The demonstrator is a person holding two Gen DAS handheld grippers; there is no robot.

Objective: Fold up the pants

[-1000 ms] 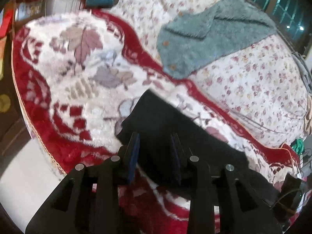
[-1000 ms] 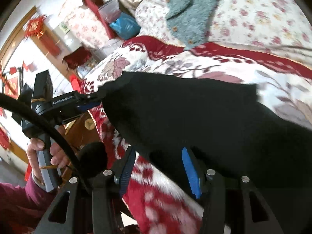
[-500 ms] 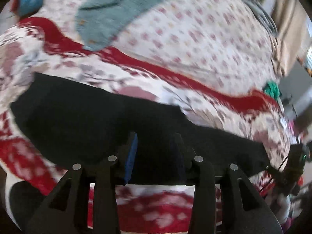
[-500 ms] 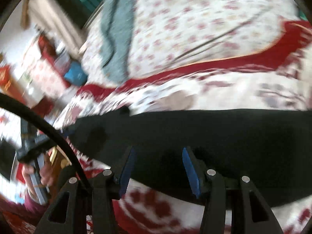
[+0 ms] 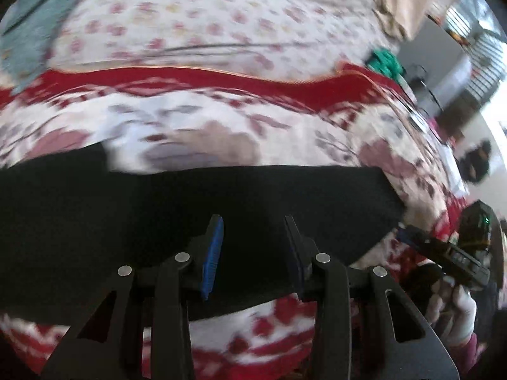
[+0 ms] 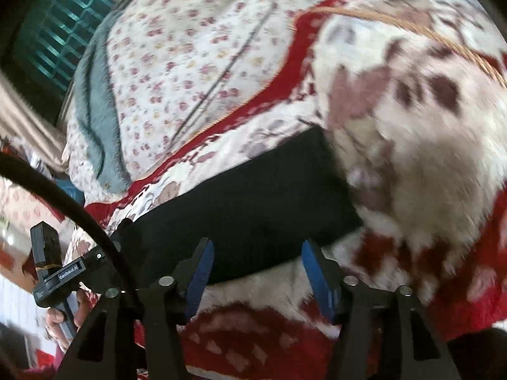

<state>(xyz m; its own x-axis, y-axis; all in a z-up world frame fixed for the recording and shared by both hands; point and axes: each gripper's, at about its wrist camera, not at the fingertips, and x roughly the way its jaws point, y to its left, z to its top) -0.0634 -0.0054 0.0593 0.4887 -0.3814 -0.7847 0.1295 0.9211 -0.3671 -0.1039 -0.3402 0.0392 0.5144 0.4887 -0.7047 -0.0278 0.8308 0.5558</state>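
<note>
Black pants (image 5: 196, 209) lay flat on red/white blanket (image 5: 221, 120), w/ their near edge between both sets of tongs. Left tongs (image 5: 252, 247) were opening, pads not pressing the cloth. Right tongs (image 6: 256, 269) were opening too, wider, pants edge in the gap, no grip. Floral bedsheet (image 6: 190, 50) was beyond the tongs.

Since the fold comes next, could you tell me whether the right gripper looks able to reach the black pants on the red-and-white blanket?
Probably yes: the right gripper, jaws opening, hovers over the black pants' near edge, nothing between.
</note>
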